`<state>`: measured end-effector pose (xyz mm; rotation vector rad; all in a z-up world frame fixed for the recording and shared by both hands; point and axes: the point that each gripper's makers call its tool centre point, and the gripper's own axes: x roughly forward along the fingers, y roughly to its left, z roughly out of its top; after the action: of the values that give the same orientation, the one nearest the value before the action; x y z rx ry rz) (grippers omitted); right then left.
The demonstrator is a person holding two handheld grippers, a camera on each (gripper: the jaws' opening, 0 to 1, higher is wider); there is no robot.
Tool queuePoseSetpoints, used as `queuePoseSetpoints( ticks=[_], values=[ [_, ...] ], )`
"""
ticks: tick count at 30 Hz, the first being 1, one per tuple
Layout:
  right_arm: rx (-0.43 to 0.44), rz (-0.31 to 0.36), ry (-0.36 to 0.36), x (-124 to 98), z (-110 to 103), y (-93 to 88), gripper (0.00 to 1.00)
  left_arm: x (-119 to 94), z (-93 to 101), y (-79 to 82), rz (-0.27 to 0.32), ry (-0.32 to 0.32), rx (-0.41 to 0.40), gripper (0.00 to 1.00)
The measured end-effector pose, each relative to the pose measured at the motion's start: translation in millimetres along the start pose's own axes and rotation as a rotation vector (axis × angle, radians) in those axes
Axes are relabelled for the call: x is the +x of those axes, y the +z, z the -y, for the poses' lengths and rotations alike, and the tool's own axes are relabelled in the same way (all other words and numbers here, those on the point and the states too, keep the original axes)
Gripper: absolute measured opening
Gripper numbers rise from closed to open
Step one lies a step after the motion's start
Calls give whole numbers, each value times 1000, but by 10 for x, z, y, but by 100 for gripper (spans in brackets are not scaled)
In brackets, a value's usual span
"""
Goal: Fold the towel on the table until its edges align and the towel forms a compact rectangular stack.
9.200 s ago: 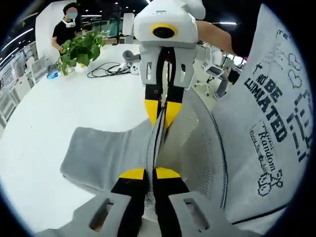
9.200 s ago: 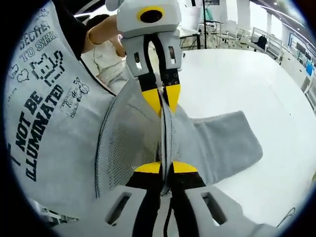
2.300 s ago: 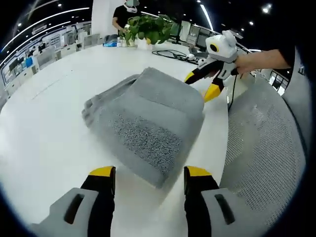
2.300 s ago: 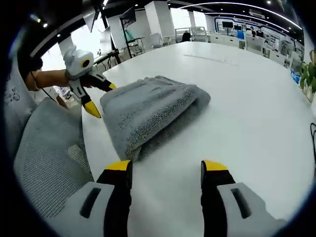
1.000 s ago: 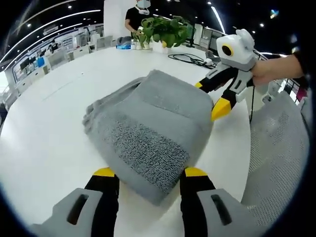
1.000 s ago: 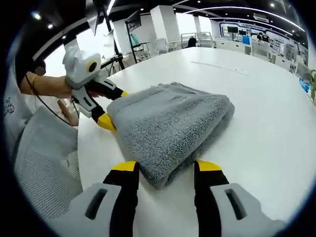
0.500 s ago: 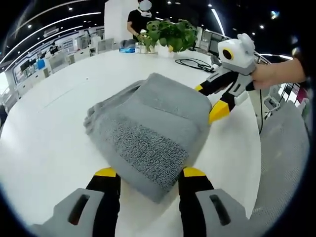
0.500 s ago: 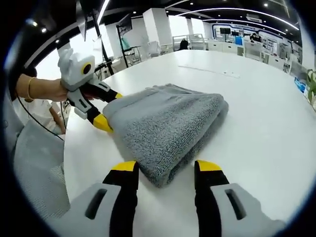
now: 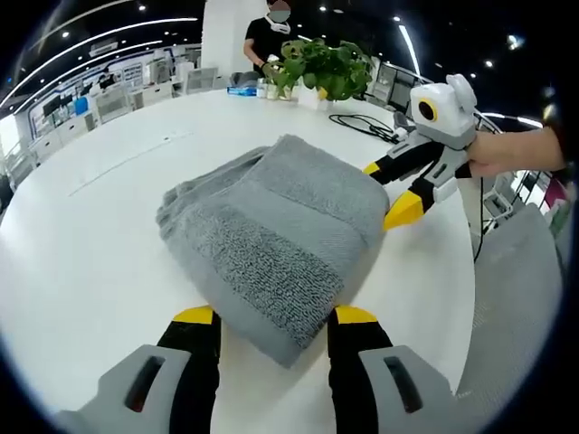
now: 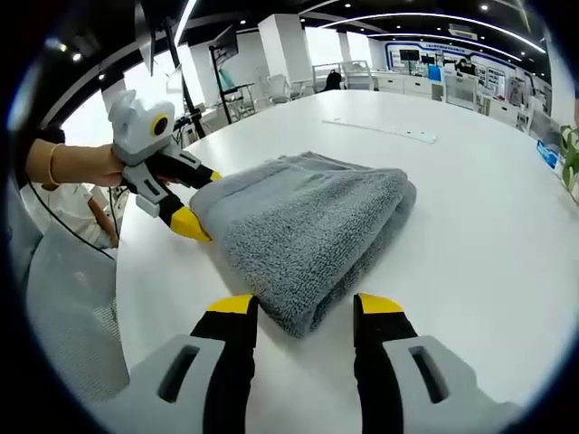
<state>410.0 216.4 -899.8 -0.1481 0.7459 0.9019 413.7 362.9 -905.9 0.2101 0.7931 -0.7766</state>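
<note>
A: Left gripper view has the towel as a folded grey stack in the middle of the white bench. The left gripper is spread wide, gripping nothing, one jaw on each side of the near corner.

B: Right gripper view agrees — the right gripper is also released and empty, its jaws straddling the corner nearest it. The left gripper shows at the far end, its tips touching or just beside the towel edge.

A: And the stack?
B: Compact, roughly rectangular. The layered edges on one side look slightly stepped, though I can't tell how well they line up.

A: Risk from here?
B: I'd judge a closing pinch or a sideways nudge at either corner could drag the top layer and skew the fold — the terry likely catches on the tips.
</note>
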Motion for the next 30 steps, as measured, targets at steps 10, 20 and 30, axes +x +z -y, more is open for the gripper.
queuePoseSetpoints(
  ticks=[10,20,30],
  values=[
    [21,10,-17,-220,-43,-29,43,-218,-23,6,41,37,-45,49],
    [56,35,-50,-443,-90,-115,44,-469,93,-69,98,75,-115,49],
    [126,111,-63,-630,-215,-150,47,-751,116,-172,180,135,-162,49]
  ],
)
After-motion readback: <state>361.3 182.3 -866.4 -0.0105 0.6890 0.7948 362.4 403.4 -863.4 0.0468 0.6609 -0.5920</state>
